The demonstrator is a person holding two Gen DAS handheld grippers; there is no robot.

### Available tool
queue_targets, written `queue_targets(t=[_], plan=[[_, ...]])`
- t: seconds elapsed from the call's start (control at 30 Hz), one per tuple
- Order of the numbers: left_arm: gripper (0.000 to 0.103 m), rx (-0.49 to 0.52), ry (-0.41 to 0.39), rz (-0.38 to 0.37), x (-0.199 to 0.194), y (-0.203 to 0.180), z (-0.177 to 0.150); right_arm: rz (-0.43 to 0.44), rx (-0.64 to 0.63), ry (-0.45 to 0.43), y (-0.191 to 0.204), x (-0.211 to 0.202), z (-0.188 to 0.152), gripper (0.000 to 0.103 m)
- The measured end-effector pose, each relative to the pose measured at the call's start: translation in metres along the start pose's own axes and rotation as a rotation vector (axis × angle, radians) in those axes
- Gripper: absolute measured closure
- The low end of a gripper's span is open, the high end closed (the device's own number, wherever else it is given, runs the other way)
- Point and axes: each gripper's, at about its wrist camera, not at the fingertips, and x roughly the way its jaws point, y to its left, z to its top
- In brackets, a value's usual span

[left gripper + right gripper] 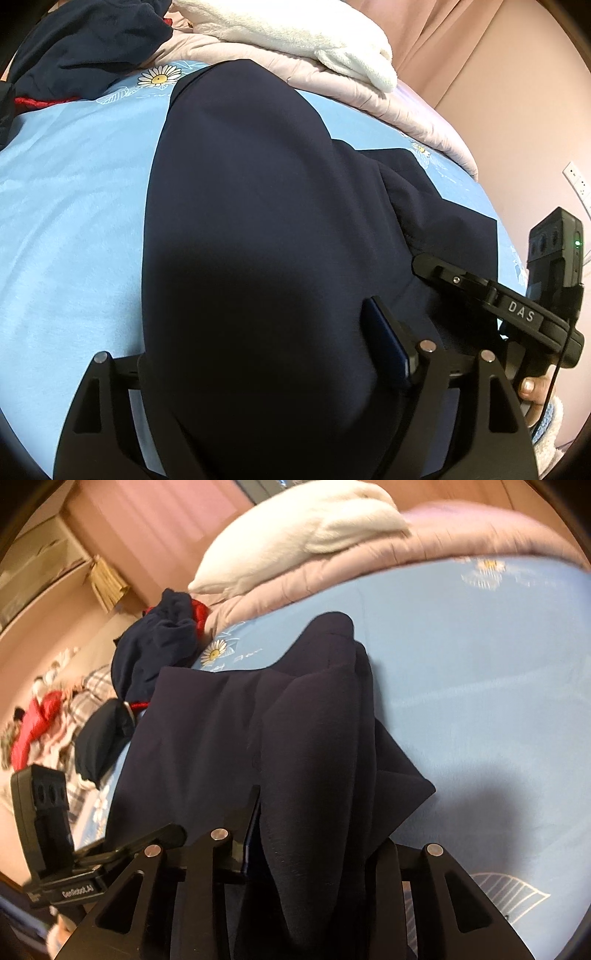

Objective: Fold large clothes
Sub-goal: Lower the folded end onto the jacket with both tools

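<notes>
Navy garment [258, 221] spread on blue bedsheet [74, 221], draped between left gripper [255, 354] jaws standing wide; right gripper [314, 834] seemingly pinching a fold; slack grip risks spilling layers

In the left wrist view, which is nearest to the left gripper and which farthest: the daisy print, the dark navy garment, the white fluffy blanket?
1. Dark navy garment: lies between the fingers of the left gripper.
2. Daisy print: upper left, on the blue sheet.
3. White fluffy blanket: top, on the pink quilt.
</notes>
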Motion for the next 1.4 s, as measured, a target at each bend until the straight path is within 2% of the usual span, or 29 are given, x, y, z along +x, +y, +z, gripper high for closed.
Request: queue_targets(t=[0.33, 0.8, 0.97, 1.4], plan=[[0.019, -0.004, 0.007, 0.011, 0.007, 0.004, 0.003, 0.059, 0.089, 0.024, -0.016, 0.004, -0.005, 0.065], [0.016, -0.022, 0.010, 0.011, 0.007, 0.009, 0.004, 0.009, 0.066, 0.016, -0.014, 0.003, -0.003, 0.061], [0.016, -0.024, 0.012, 0.024, 0.003, 0.010, 0.001, -0.041, 0.042, 0.006, -0.008, 0.002, -0.003, 0.059], [0.016, 0.004, 0.019, 0.075, -0.021, 0.011, -0.016, -0.103, 0.107, -0.024, -0.017, -0.011, -0.002, 0.056]])
